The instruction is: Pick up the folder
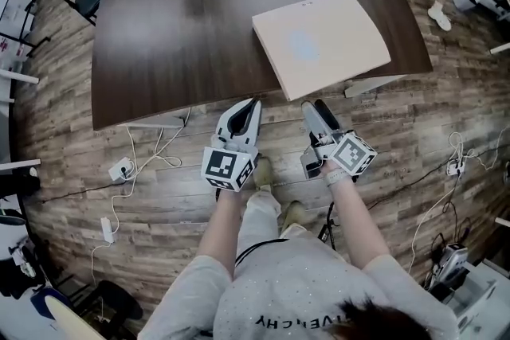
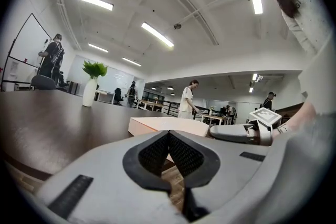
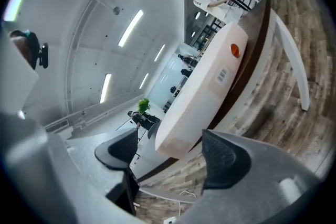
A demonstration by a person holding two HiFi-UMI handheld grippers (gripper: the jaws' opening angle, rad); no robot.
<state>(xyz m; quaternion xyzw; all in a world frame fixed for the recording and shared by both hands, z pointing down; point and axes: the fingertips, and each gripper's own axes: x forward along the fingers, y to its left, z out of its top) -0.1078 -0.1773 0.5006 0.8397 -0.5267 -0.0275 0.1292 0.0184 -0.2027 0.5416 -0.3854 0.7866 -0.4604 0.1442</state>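
Right gripper (image 1: pixel 315 109) gapes empty, left gripper (image 1: pixel 248 107) closed on nothing; a misjudged nudge could knock the overhanging folder (image 1: pixel 323 40) off the bench (image 1: pixel 159 52)

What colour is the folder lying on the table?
The folder is a plain pale peach-beige; it shows best in the head view.

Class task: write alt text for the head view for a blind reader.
A pale folder lies at the near edge of a dark table. Just short of it, a person holds the shut left hand-held gripper and open right hand-held gripper.
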